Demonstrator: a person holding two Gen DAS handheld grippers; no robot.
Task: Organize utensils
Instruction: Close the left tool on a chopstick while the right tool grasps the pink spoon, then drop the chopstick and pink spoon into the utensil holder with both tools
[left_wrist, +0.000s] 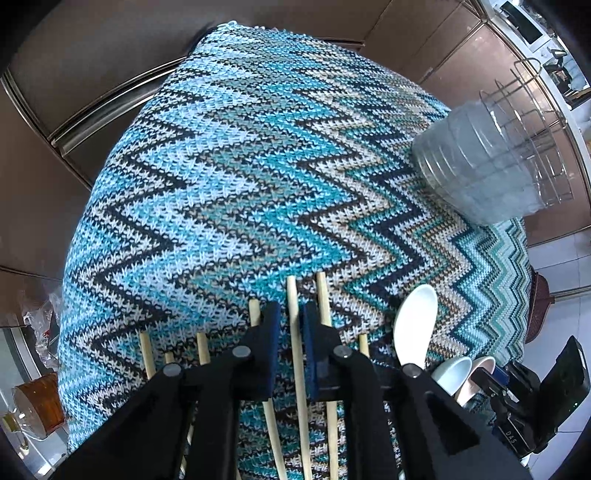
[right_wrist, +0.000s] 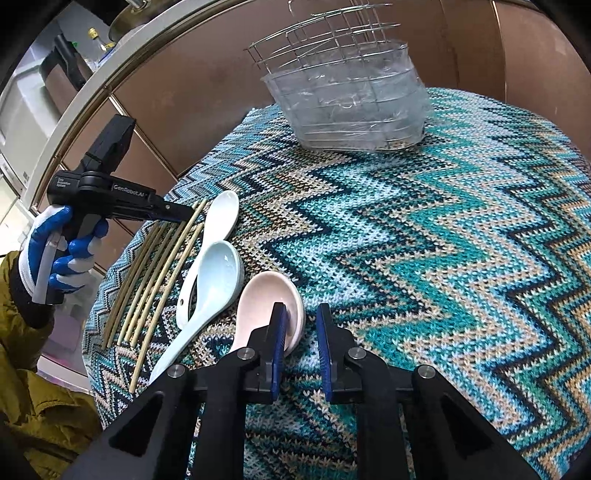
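Bamboo chopsticks (right_wrist: 155, 273) are lying side by side on the knitted zigzag cloth (right_wrist: 424, 240), and I am straddling one chopstick (left_wrist: 296, 332) with my left gripper (left_wrist: 289, 332), its jaws apart and not yet pinching, to lift it singly. My right gripper (right_wrist: 300, 332) is hovering, jaws apart, beside the pink ceramic spoon (right_wrist: 258, 299), apparently next. The clear plastic holder (right_wrist: 351, 107) is standing well apart at the far edge.
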